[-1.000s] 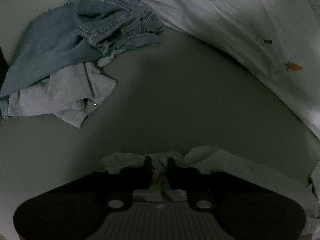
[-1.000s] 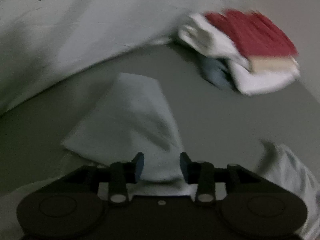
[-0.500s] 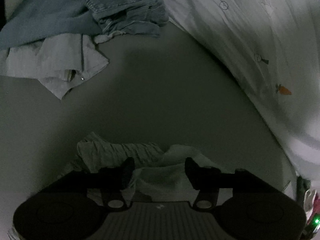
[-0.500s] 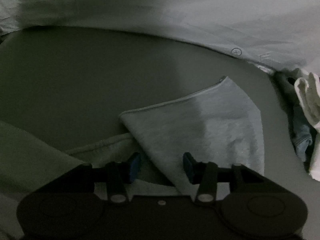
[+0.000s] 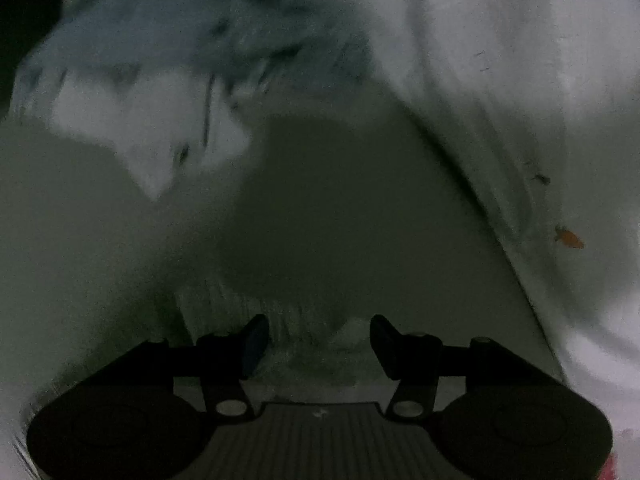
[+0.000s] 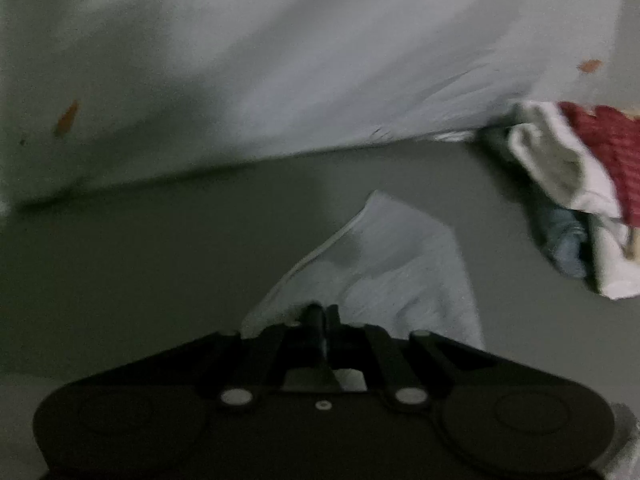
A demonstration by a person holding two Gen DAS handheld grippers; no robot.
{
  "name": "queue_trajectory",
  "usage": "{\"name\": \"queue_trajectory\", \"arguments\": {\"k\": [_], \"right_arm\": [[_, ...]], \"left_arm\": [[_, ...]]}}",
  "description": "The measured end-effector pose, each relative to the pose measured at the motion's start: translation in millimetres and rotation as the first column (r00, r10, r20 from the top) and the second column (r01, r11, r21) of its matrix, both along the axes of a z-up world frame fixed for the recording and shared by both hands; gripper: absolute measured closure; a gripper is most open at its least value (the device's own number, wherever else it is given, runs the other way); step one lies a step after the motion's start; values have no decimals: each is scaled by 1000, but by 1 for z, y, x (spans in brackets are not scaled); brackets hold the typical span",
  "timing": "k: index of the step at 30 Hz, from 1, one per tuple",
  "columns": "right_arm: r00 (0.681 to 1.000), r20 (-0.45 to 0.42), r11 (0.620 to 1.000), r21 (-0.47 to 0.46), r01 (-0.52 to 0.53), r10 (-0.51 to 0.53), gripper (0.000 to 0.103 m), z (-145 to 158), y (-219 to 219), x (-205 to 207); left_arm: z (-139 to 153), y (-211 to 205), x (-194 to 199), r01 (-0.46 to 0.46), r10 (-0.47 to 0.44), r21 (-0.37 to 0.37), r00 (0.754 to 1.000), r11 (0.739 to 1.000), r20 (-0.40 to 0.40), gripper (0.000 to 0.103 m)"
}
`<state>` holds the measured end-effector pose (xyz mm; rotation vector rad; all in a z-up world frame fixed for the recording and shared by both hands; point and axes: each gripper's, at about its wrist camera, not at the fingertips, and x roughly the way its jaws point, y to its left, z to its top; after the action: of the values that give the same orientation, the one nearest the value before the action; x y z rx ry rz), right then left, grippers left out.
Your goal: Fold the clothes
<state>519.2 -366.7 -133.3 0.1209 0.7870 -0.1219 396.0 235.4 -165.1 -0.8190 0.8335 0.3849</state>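
That pale grey garment (image 6: pixel 384 264) lies on the grey-green bed sheet (image 6: pixel 160 272) right in front of you, and your right gripper (image 6: pixel 320 316) is clamped tight on its near edge, so the cloth peaks up from the pinch. I'd guess it's light, floppy knit, so it'll sag and drag; grab hems or corners, not the middle. Your left gripper (image 5: pixel 316 344) is spread wide with bunched cloth (image 5: pixel 304 344) between the fingers, holding nothing. Only the left view shows the blurry denim pile (image 5: pixel 192 64); only the right view shows the red and white stack (image 6: pixel 580 184). Both catch the white duvet (image 6: pixel 280 60).
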Motion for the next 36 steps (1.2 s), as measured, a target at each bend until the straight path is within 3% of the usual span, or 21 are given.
{"name": "queue_trajectory", "arguments": {"k": [3, 9, 14, 18, 19, 20, 21, 23, 24, 26, 27, 29, 32, 33, 34, 36], "right_arm": [[997, 39, 998, 28, 59, -60, 102, 13, -17, -7], [982, 72, 983, 67, 169, -173, 102, 16, -48, -17], [960, 85, 960, 111, 256, -266, 102, 19, -67, -42], [941, 84, 939, 134, 315, -328, 102, 18, -83, -54], [935, 87, 932, 152, 330, -345, 102, 18, -87, -56], [928, 91, 923, 176, 343, -362, 102, 19, -92, -58], [920, 97, 911, 211, 354, -380, 102, 20, -96, -60], [904, 117, 886, 286, 366, -411, 102, 26, -106, -63], [896, 135, 874, 321, 364, -423, 102, 30, -110, -63], [875, 190, 853, 387, 350, -445, 102, 45, -120, -66], [860, 221, 841, 416, 344, -461, 102, 54, -125, -68], [795, 309, 796, 510, 326, -523, 102, 77, -140, -81], [652, 412, 674, 709, 209, -636, 102, 96, -167, -112], [606, 430, 639, 749, 176, -670, 102, 99, -174, -123], [570, 439, 622, 764, 170, -695, 102, 102, -180, -132], [526, 452, 629, 745, 223, -721, 102, 109, -189, -149]], "left_arm": [[-4, 0, 15, 54, -53, 37, 998, 998, -28, 38], [-13, -1, 46, 164, -155, 106, 984, 981, -91, 38], [-26, -17, 61, 263, -235, 169, 957, 950, -172, 31], [-36, -24, 67, 312, -270, 189, 938, 931, -216, 33], [-37, -25, 67, 321, -279, 185, 935, 929, -219, 35], [-37, -27, 67, 329, -286, 192, 932, 925, -222, 44], [-36, -30, 67, 338, -293, 212, 931, 917, -218, 69], [-35, -30, 67, 328, -294, 188, 937, 926, -188, 86], [-32, -29, 65, 301, -272, 191, 948, 934, -164, 92], [-15, -29, 63, 252, -222, 281, 966, 926, -134, 94], [-6, -29, 62, 226, -199, 322, 973, 919, -115, 94], [19, -28, 54, 176, -172, 371, 984, 912, -43, 94], [53, -21, 43, 79, -113, 400, 992, 913, 63, 94], [55, -16, 41, 40, -77, 380, 994, 924, 83, 94], [58, -10, 39, 2, -41, 359, 994, 933, 102, 94], [59, 2, 33, -66, 28, 313, 992, 947, 126, 94]]}}
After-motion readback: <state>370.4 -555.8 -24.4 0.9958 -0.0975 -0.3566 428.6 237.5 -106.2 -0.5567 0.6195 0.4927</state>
